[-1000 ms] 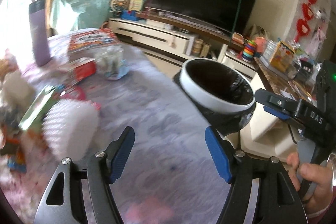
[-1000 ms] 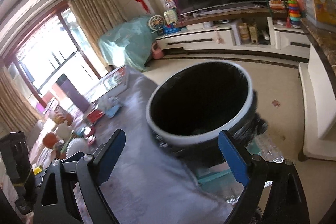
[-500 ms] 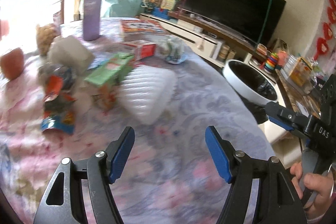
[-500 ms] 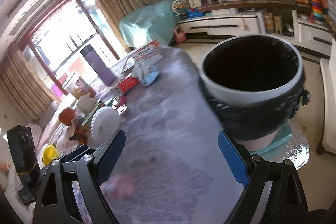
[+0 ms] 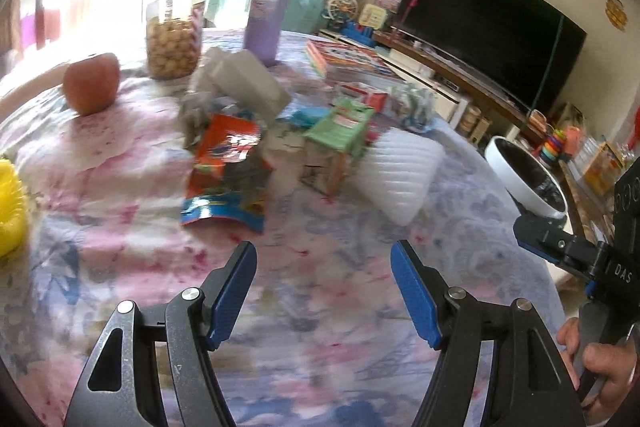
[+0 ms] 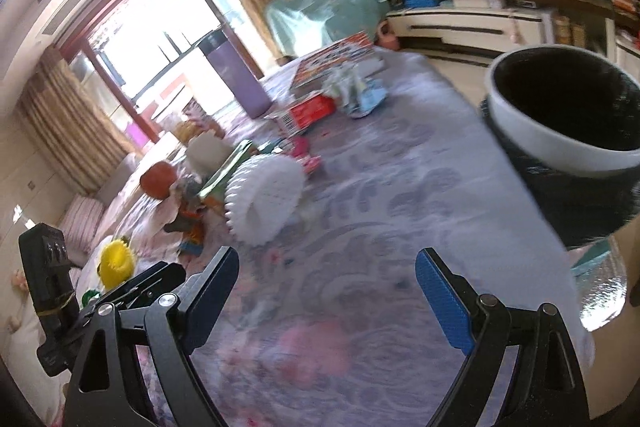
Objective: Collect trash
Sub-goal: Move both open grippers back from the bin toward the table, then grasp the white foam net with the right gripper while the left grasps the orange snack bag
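Left gripper [image 5: 323, 291]: black angular arms with triangular cut-outs, silver round screws at the joints, blue ribbed pads [image 5: 414, 297] lining each finger. Right gripper [image 6: 327, 297] is built alike; its black body, seen just right of the left one, carries white "DAS" lettering.

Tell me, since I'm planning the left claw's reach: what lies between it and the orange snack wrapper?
Only bare floral tablecloth. In the left wrist view, nothing lies between the open left claw and the orange snack wrapper.
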The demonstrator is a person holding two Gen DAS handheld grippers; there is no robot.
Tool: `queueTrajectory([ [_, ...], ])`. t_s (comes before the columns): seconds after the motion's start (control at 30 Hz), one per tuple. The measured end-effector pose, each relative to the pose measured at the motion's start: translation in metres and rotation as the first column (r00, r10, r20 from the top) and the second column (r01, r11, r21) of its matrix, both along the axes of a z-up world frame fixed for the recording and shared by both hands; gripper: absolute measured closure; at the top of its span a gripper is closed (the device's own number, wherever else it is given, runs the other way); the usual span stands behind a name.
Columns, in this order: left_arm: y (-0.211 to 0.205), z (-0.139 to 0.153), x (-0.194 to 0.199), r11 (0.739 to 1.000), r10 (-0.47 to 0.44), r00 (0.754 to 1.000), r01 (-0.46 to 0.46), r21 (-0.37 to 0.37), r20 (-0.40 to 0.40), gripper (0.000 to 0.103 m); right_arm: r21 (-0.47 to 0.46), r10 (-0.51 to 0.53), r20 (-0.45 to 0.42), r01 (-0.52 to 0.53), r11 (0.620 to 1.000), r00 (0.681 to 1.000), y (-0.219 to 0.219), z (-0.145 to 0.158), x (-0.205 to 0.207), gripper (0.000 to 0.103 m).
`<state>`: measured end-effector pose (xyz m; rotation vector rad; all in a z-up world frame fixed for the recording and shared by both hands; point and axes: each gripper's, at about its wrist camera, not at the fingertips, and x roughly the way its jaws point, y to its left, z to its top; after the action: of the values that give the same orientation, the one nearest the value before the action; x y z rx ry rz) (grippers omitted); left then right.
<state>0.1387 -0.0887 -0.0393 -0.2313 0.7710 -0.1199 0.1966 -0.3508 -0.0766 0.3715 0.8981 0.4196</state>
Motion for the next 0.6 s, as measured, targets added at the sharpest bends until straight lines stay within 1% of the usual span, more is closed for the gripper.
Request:
queueTrajectory([
  [0.2,0.016,-0.002,-0.002,0.999,0.050,0.998,-0.050,-0.014,-0.025,0.034,0.008,0.029,-0.015,-0.029,1.000,0.999,0.020,-0.005,0.009,0.011],
  [0.47,0.040,-0.001,0.026,0.995,0.092,0.995,-0.093,-0.027,-0.048,0.034,0.024,0.062,-0.037,-0.061,0.998,0.997,0.042,-0.014,0.029,0.011],
  [0.6,0.048,-0.003,0.045,0.994,0.112,0.993,-0.113,-0.002,-0.042,0.034,0.035,0.075,-0.047,-0.073,0.997,0.996,0.053,-0.020,0.042,0.011],
])
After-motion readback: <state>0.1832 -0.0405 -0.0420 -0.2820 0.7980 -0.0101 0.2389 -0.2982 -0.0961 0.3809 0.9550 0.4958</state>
